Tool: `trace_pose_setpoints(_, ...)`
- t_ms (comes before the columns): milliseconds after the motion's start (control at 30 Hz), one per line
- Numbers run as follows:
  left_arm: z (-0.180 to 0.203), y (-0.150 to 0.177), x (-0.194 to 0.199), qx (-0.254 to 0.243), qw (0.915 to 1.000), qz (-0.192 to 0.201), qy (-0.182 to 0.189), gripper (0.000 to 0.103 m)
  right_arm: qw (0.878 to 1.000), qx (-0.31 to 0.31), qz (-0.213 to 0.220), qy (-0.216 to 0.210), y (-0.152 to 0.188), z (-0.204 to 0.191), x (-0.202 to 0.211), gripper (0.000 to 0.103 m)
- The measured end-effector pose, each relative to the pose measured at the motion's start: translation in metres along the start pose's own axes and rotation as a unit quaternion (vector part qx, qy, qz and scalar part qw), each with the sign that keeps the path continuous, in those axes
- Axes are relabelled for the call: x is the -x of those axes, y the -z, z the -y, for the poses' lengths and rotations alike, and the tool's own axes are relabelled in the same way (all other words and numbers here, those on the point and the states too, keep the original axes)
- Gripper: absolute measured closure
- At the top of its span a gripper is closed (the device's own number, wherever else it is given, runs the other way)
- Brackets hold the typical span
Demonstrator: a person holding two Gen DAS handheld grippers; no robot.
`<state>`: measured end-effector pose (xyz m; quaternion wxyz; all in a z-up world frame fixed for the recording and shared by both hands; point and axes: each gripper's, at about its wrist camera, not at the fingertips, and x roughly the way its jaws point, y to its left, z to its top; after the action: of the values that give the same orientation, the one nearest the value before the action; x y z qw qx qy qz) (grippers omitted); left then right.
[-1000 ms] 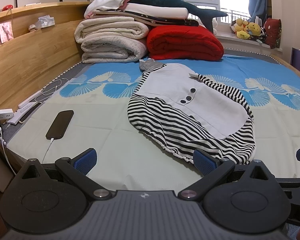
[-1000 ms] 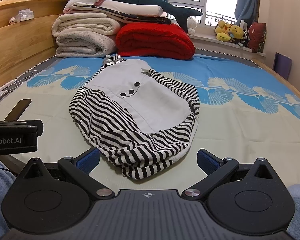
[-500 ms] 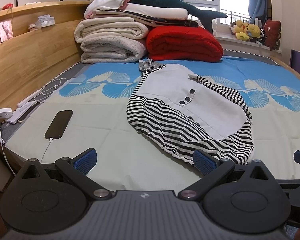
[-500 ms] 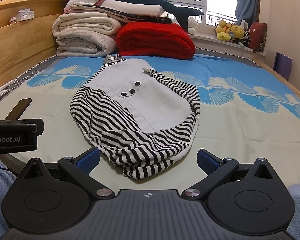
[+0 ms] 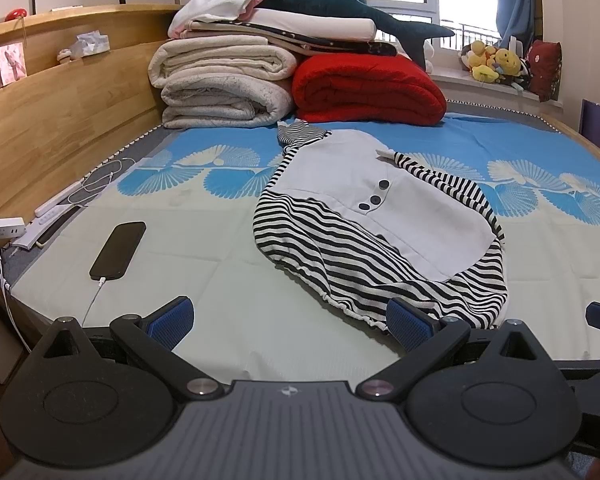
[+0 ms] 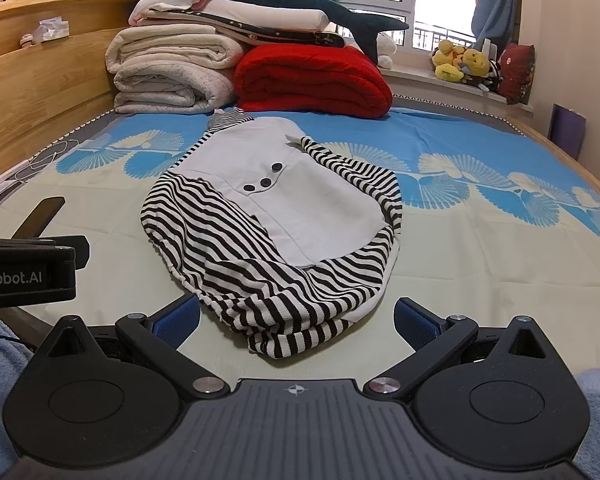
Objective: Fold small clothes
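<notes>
A small garment (image 5: 384, 216) with a grey front panel, three dark buttons and black-and-white striped sides lies flat on the bed. Its near hem reaches almost to my grippers. My left gripper (image 5: 290, 318) is open at the bed's near edge, its right fingertip (image 5: 408, 322) just in front of the striped hem. In the right wrist view the same garment (image 6: 284, 216) lies straight ahead. My right gripper (image 6: 296, 320) is open, and the bunched striped hem sits between its blue pads without being clamped. The left gripper's body (image 6: 24, 268) shows at the left edge.
A black phone (image 5: 118, 250) on a white cable lies on the bed at left. Folded cream blankets (image 5: 220, 80), a red blanket (image 5: 368, 90) and a plush shark are stacked at the far end. A wooden headboard (image 5: 60, 120) runs along the left; plush toys (image 6: 464, 64) sit on the windowsill.
Both views have shifted very slightly; the garment lies the same. Both grippers stay open.
</notes>
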<state>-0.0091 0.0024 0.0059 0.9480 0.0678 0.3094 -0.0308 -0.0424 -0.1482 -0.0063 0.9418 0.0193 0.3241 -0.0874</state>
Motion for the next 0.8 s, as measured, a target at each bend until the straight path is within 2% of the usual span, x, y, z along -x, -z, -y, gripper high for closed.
trace_pose_setpoints(100,-0.002,-0.001,-0.004,0.003,1.0,-0.004,0.002,0.001,1.0,0.0,-0.002,-0.004,0.0,0.0,-0.003,0.001)
trace_pose_setpoints(233,-0.019,-0.013,-0.024,0.044,0.9985,-0.017,0.028,0.001,1.0,-0.02,0.003,-0.017,-0.01,0.015,-0.016,0.001)
trace_pose_setpoints(367,-0.041,-0.041,-0.059,0.061,0.9972,0.004,0.043,0.001,0.997,-0.073,0.019,-0.005,-0.043,0.054,-0.046,0.001)
trace_pose_setpoints(467,-0.053,-0.068,-0.1,0.058,0.9968,0.017,0.053,0.0,0.993,-0.111,0.036,0.006,-0.076,0.086,-0.085,0.001)
trace_pose_setpoints(533,-0.061,-0.085,-0.14,0.062,0.9962,0.009,0.06,0.0,0.992,-0.119,0.045,-0.002,-0.101,0.103,-0.122,0.001)
trace_pose_setpoints(633,-0.068,-0.104,-0.217,0.086,0.9933,-0.025,0.073,0.001,0.994,-0.096,0.046,-0.036,-0.137,0.112,-0.192,0.001)
trace_pose_setpoints(700,-0.072,-0.112,-0.268,0.103,0.9904,-0.054,0.074,0.0,0.995,-0.084,0.025,-0.044,-0.162,0.108,-0.25,0.001)
trace_pose_setpoints(800,-0.078,-0.117,-0.337,0.134,0.9831,-0.107,0.064,0.001,0.991,-0.114,-0.021,-0.067,-0.189,0.102,-0.333,0.001)
